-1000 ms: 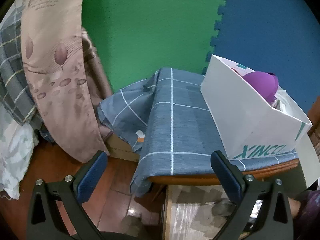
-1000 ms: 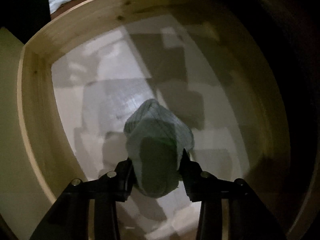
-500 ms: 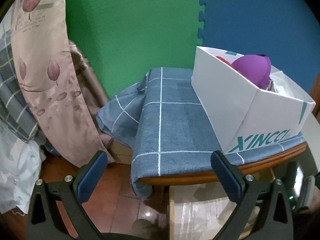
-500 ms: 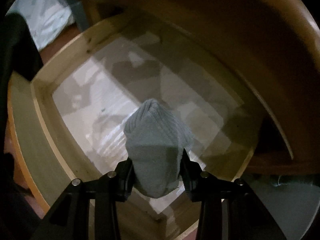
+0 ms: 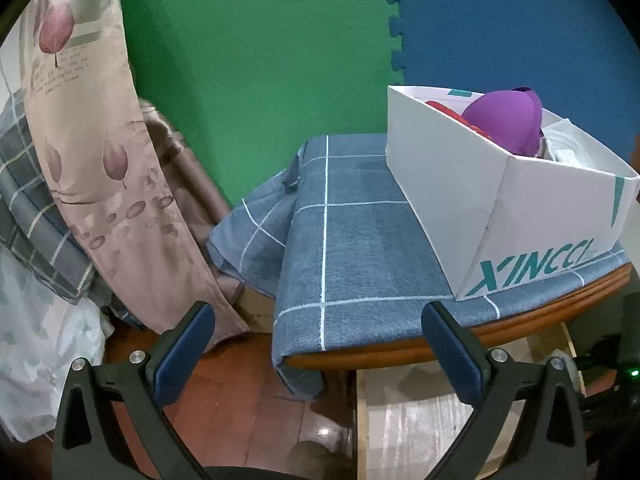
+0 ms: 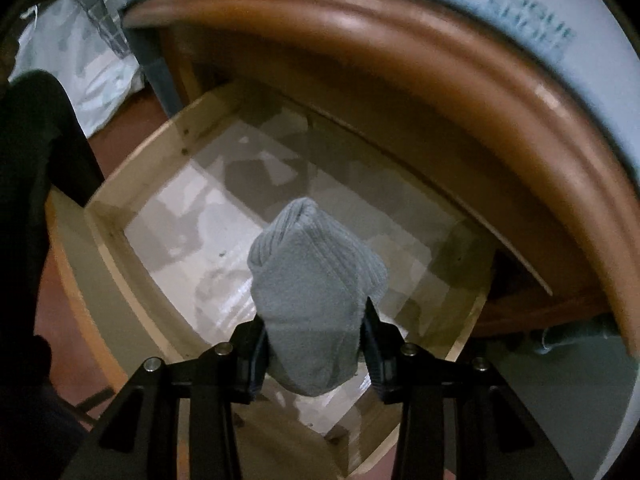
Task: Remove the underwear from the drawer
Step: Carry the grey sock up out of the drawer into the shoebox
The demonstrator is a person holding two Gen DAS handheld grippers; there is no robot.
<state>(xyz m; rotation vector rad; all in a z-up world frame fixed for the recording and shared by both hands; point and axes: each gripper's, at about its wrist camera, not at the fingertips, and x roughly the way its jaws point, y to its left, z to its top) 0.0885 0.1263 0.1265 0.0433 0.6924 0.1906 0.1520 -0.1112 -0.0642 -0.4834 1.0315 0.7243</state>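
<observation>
The right gripper (image 6: 314, 330) pinches a rolled-up grey underwear (image 6: 316, 292) between its two black fingers (image 6: 252, 346), and the soft bundle hangs above the open wooden drawer (image 6: 120, 236), which has shiny paper on its bottom. The drawer sticks out from under the round brown edge of the table (image 6: 440, 80). The left gripper (image 5: 318, 354) has its blue fingers (image 5: 184, 354) spread wide with nothing between them, and it looks at the table top with its blue checked cloth (image 5: 352, 240), where a white box (image 5: 500, 204) stands with a purple thing (image 5: 506, 122) inside.
</observation>
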